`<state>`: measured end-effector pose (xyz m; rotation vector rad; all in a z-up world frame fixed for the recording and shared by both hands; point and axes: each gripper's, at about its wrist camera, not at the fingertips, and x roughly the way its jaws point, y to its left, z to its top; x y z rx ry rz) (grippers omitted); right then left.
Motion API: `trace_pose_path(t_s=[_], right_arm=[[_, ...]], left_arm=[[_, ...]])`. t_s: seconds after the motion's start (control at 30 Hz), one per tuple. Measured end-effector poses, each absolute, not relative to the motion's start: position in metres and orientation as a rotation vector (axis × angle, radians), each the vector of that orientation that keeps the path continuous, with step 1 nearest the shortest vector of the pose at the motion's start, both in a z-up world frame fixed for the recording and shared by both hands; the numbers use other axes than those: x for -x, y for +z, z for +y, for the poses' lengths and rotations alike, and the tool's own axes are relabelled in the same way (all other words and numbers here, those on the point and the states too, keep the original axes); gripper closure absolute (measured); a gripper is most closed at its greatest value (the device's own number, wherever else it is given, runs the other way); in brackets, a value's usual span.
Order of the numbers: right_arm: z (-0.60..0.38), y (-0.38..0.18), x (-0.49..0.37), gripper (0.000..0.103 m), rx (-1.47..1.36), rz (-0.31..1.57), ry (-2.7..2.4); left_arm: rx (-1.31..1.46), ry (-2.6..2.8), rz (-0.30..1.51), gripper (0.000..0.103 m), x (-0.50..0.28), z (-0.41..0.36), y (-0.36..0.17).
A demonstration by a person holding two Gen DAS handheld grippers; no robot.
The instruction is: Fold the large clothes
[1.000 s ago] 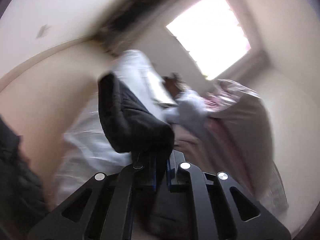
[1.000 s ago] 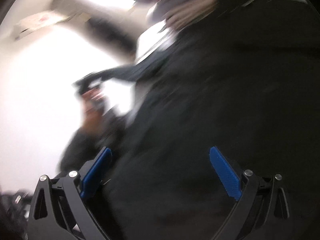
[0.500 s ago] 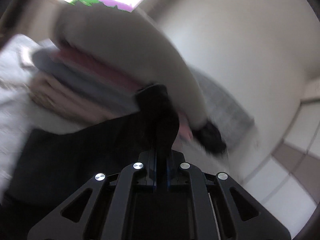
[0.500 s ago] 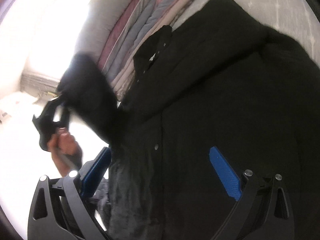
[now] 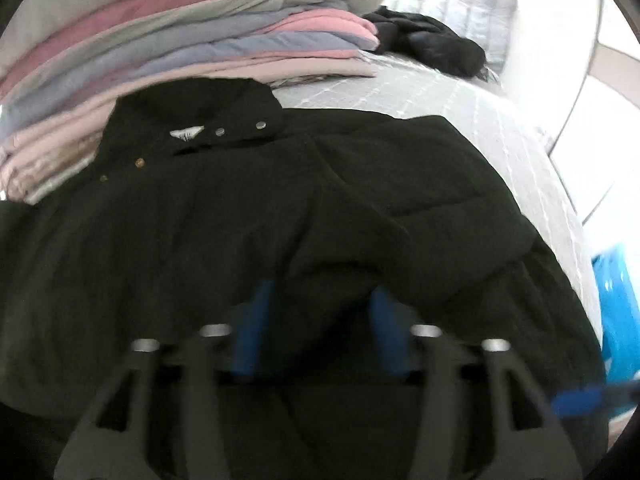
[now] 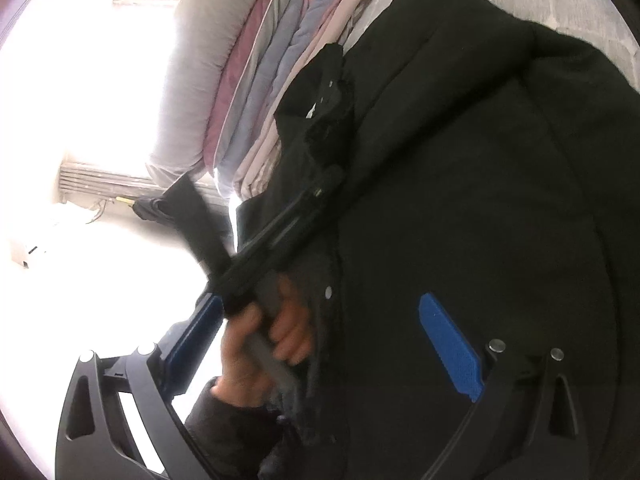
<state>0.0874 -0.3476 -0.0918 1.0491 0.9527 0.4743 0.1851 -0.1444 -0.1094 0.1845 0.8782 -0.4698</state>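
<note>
Left wrist view has your left gripper (image 5: 320, 328) open and empty over the black coat (image 5: 280, 220) lying flat on the bed (image 5: 460, 96), right gripper (image 6: 324, 344) open too, so you're between folds, grab a sleeve next.

Stacked quilts (image 5: 192, 44), grey bedspread (image 5: 460, 96)
</note>
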Motion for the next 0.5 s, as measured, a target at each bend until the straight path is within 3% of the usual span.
trace_pose_path(t_s=[0.13, 0.27, 0.37, 0.5], right_arm=[[-0.343, -0.073, -0.083, 0.008, -1.019, 0.858, 0.476], [-0.324, -0.036, -0.102, 0.008, -0.877, 0.764, 0.505], [-0.293, -0.027, -0.154, 0.008, -0.795, 0.789, 0.554], [-0.251, -0.058, -0.227, 0.008, -0.758, 0.905, 0.585]], left_arm=[[-0.284, -0.482, 0.863, 0.039, -0.149, -0.123, -0.101], [-0.184, -0.447, 0.747, 0.035, -0.134, -0.054, -0.066], [-0.068, -0.318, 0.727, 0.032, -0.156, 0.014, -0.058], [0.061, -0.158, 0.822, 0.032, -0.181, 0.092, -0.083]])
